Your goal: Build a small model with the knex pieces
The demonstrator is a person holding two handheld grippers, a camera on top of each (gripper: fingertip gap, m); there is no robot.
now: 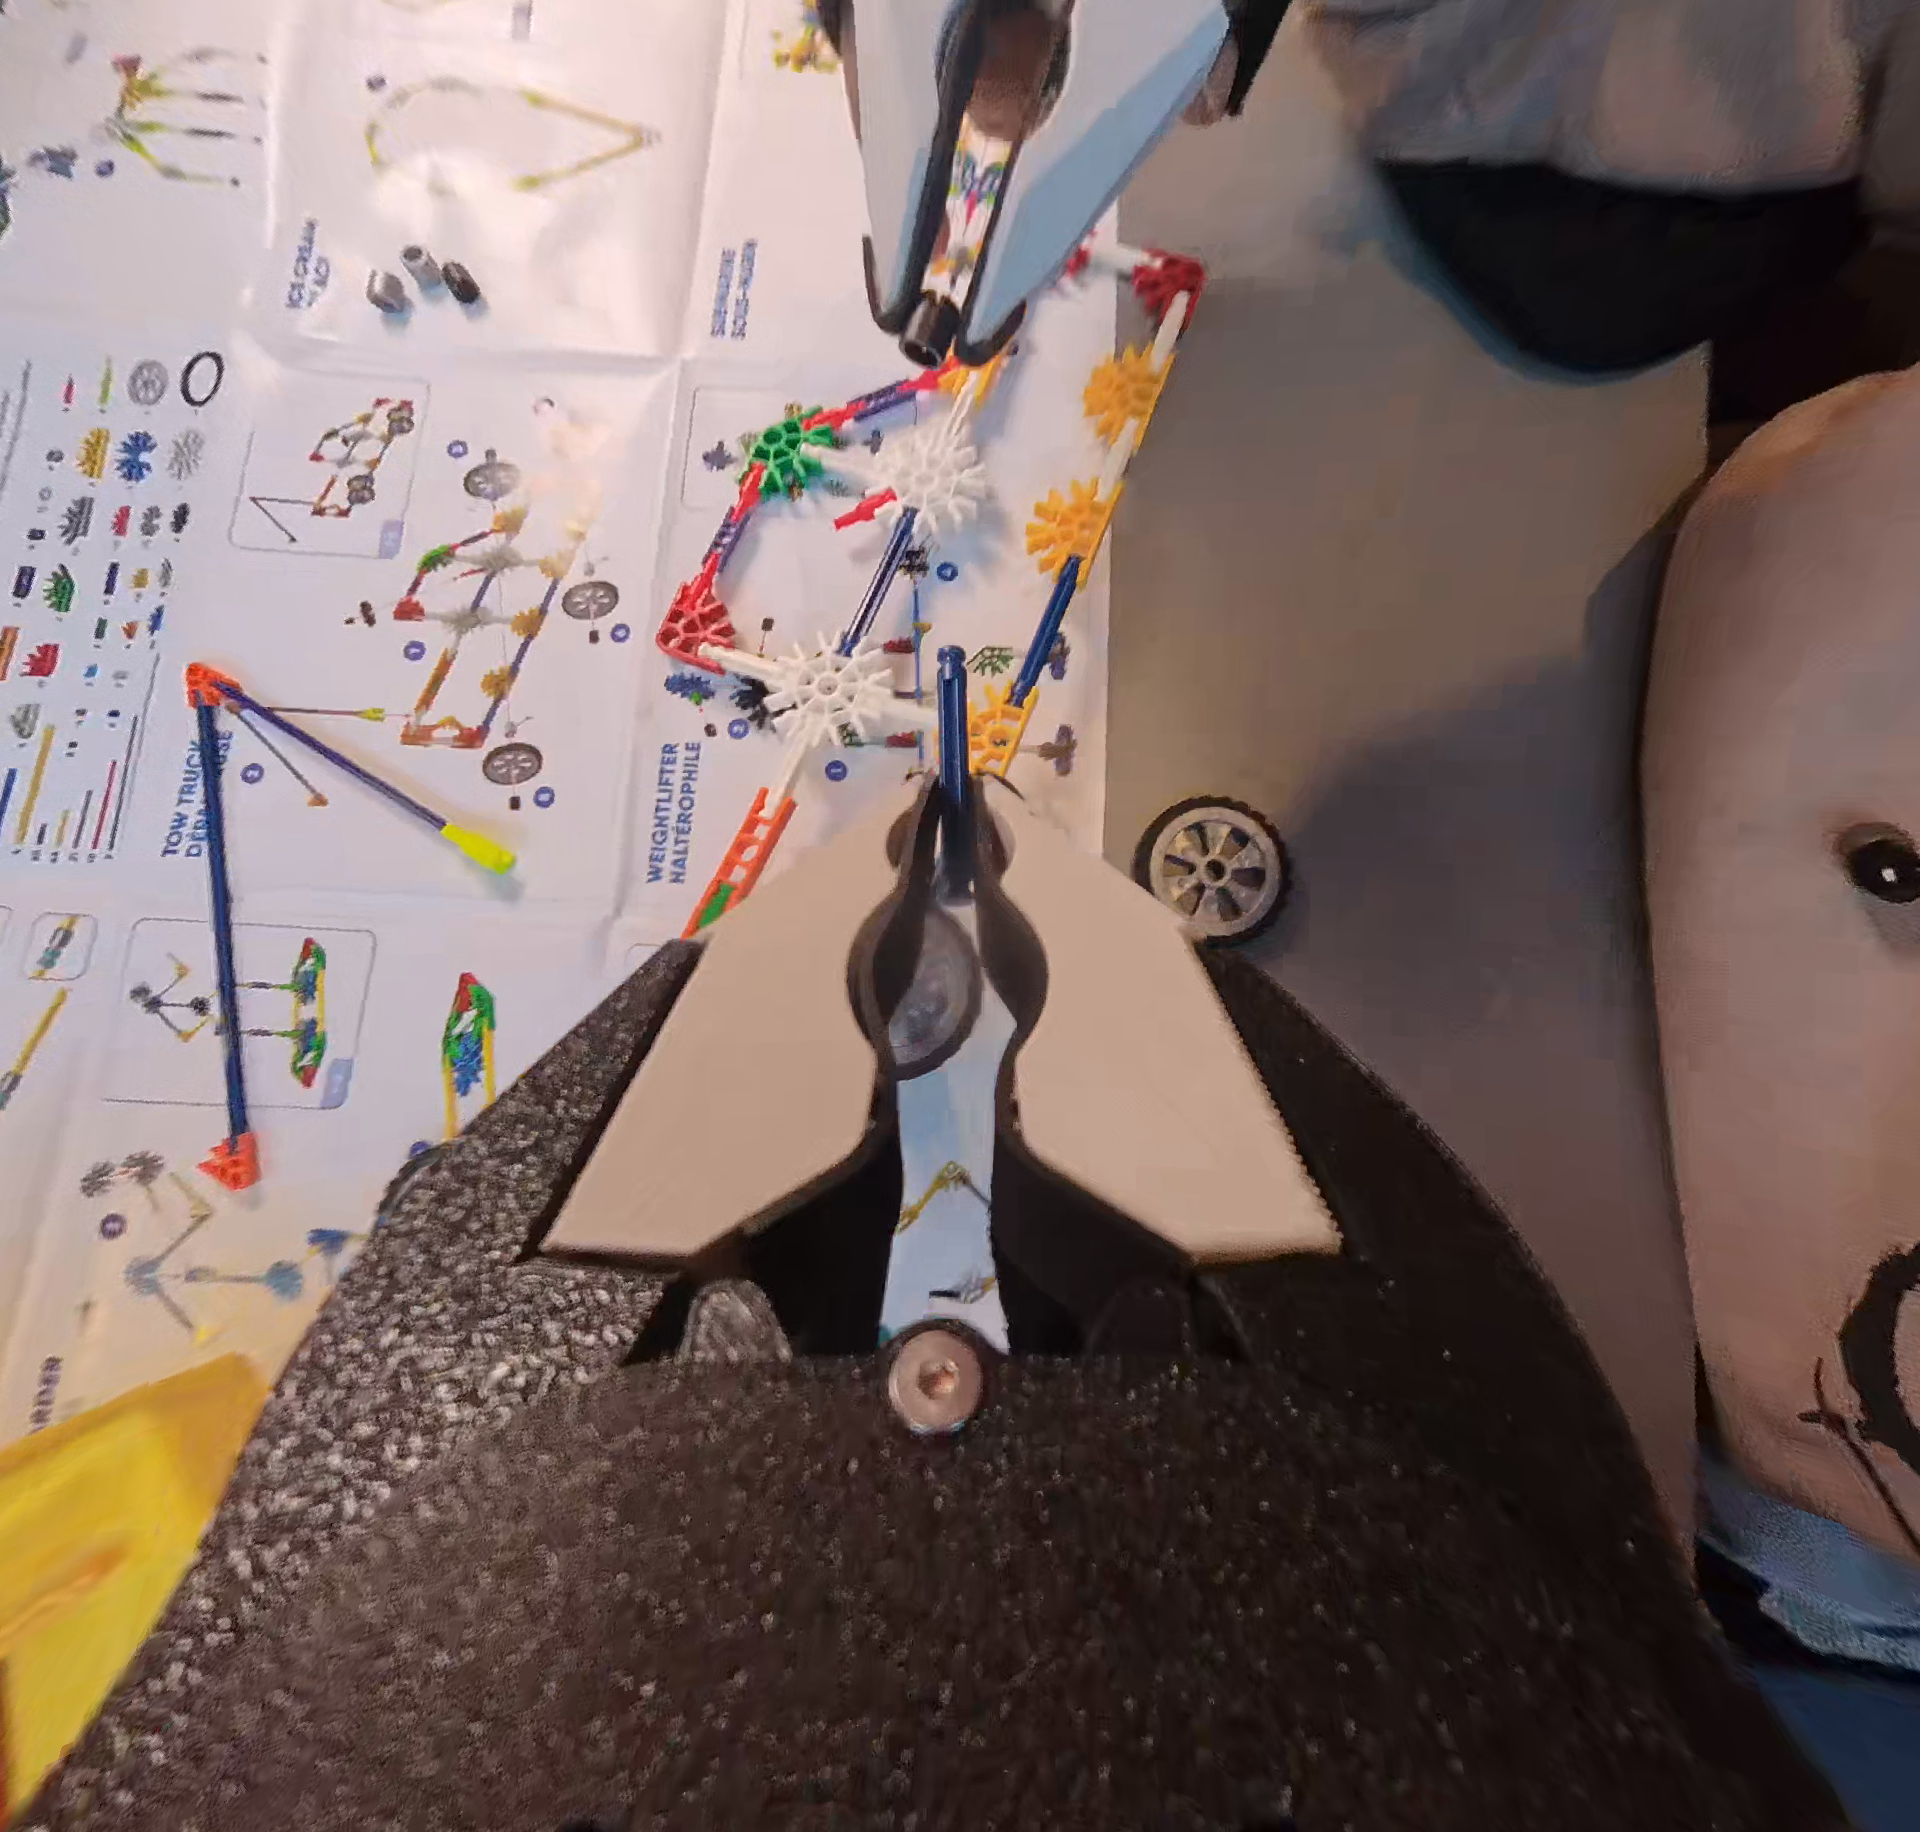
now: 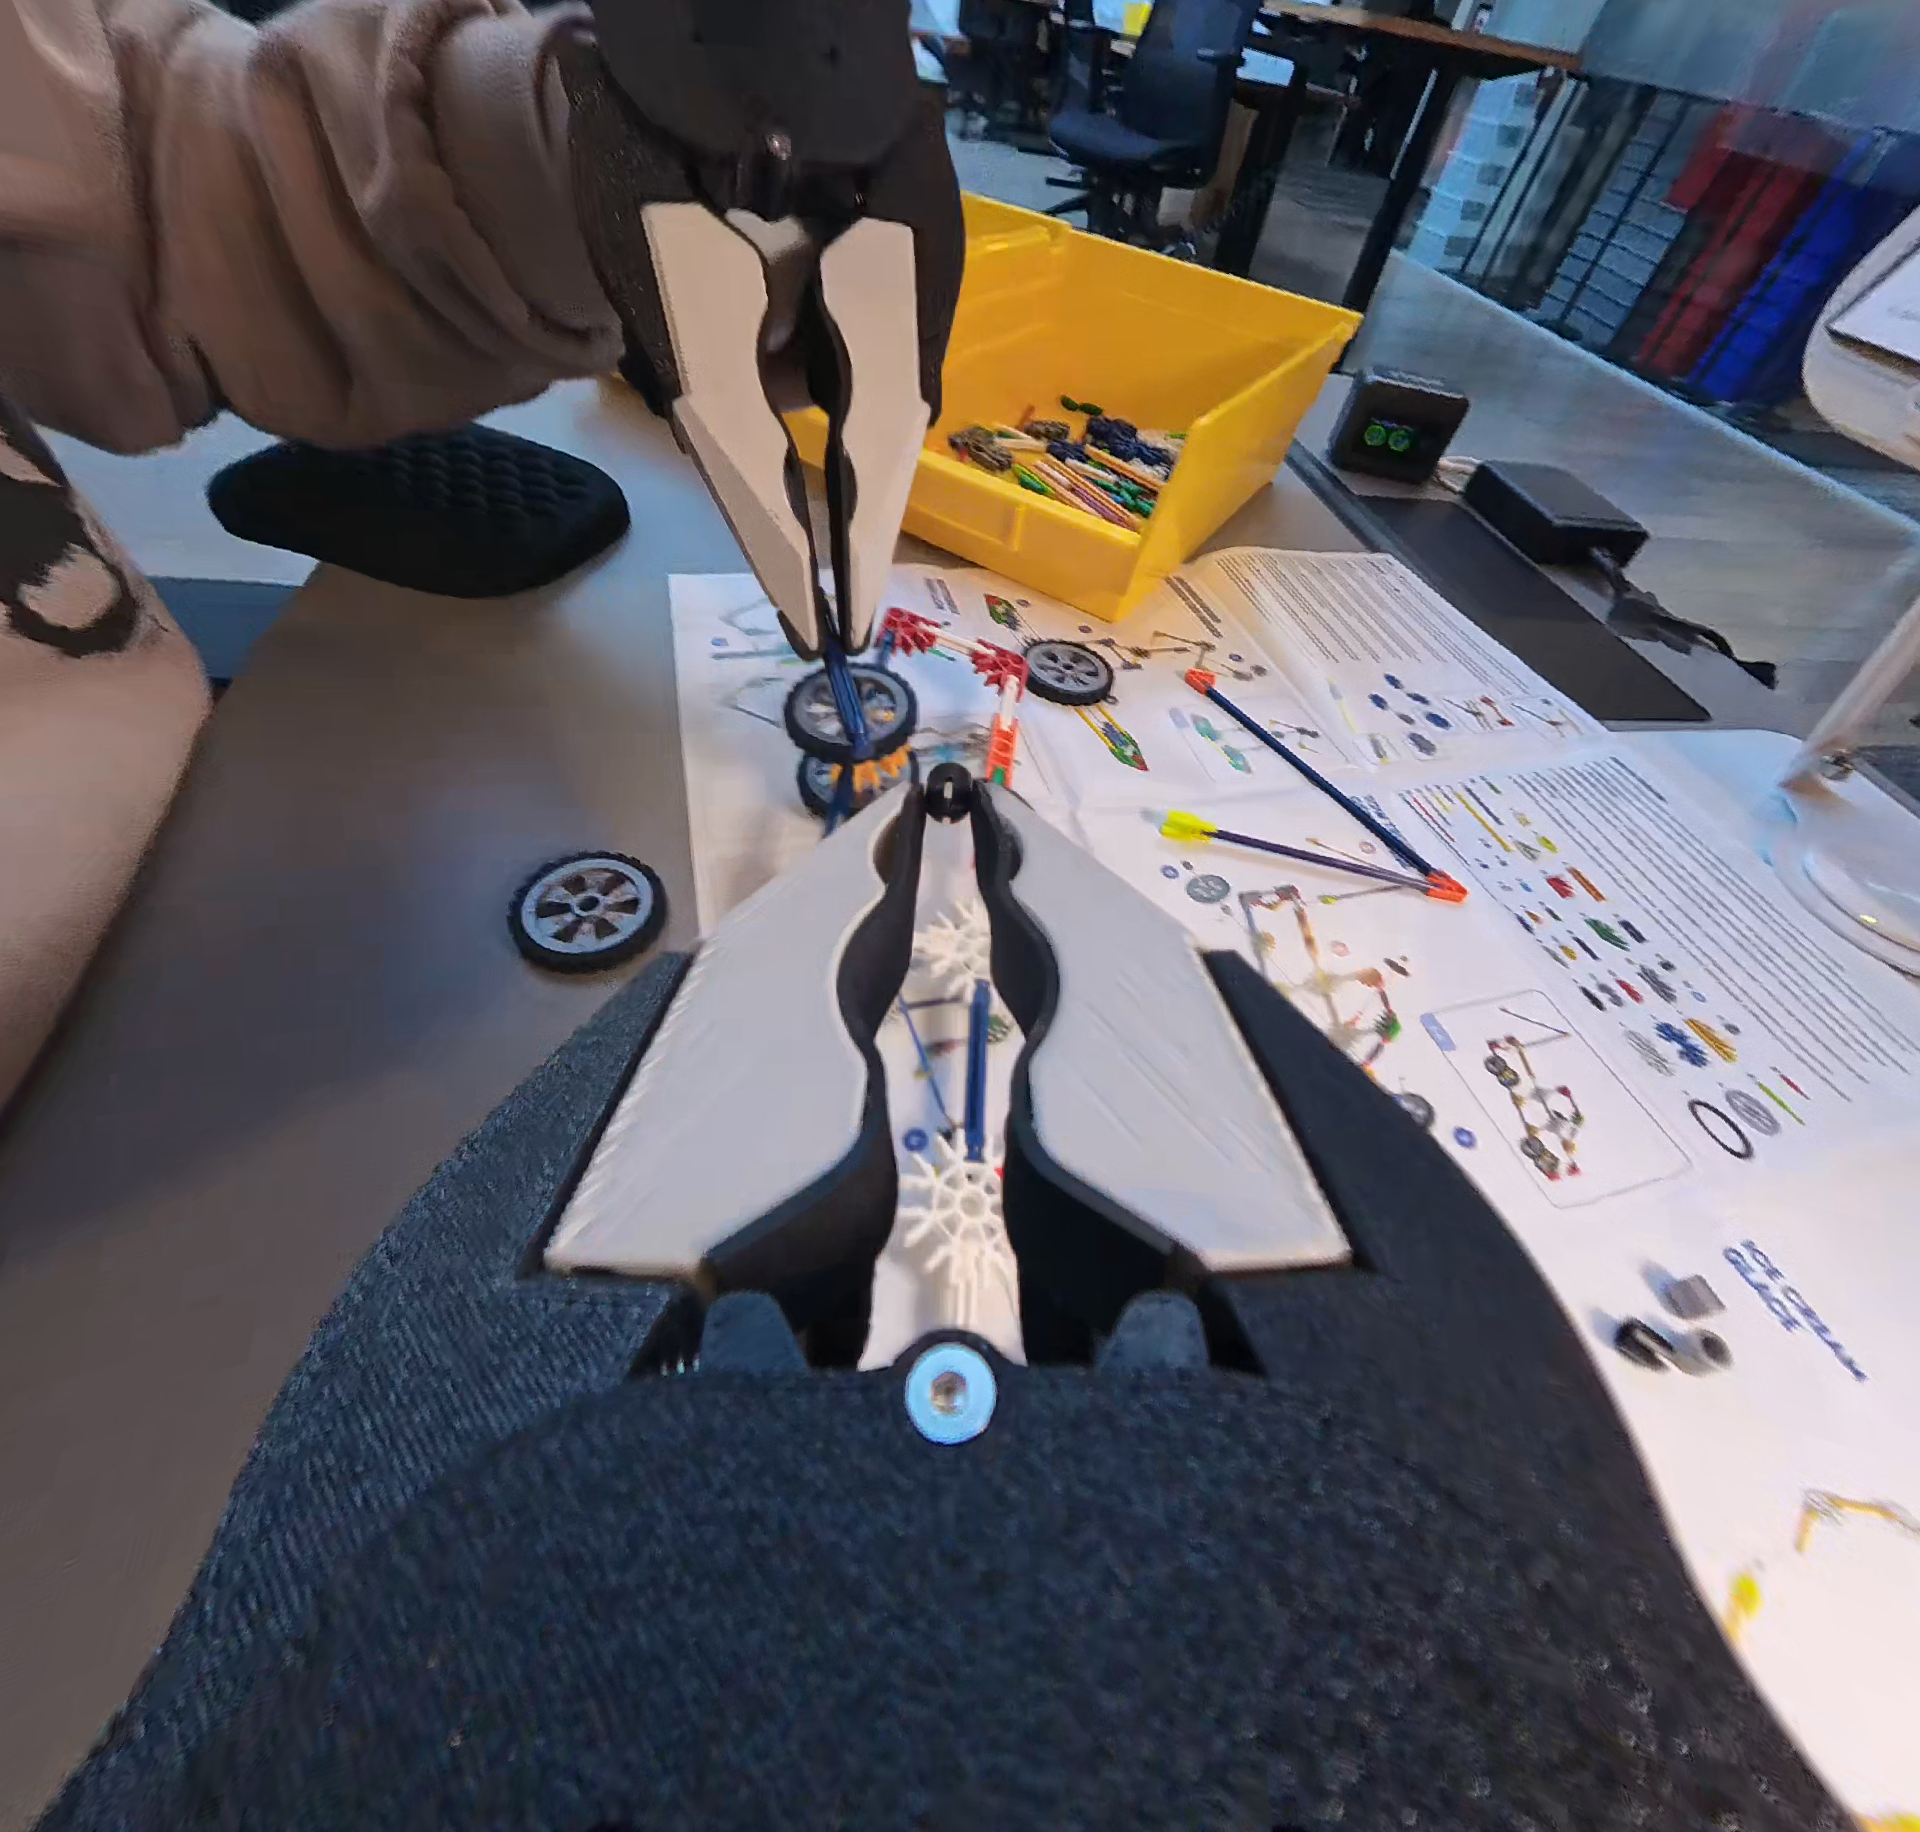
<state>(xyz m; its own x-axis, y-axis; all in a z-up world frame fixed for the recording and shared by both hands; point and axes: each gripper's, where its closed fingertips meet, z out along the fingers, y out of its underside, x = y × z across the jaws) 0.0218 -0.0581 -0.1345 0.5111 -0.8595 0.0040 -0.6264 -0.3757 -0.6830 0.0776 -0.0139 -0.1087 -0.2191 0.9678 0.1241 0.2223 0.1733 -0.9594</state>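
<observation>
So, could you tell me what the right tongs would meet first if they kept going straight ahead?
Probably the wheel on the blue rod that the left tongs hold; depth is uncertain.

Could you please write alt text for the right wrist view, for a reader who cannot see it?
The right gripper pinches a small black cylindrical piece above a rod-and-connector toy model lying on an instruction sheet. Opposite, the left gripper grips a blue rod on a wheel; a yellow parts bin stands behind.
</observation>
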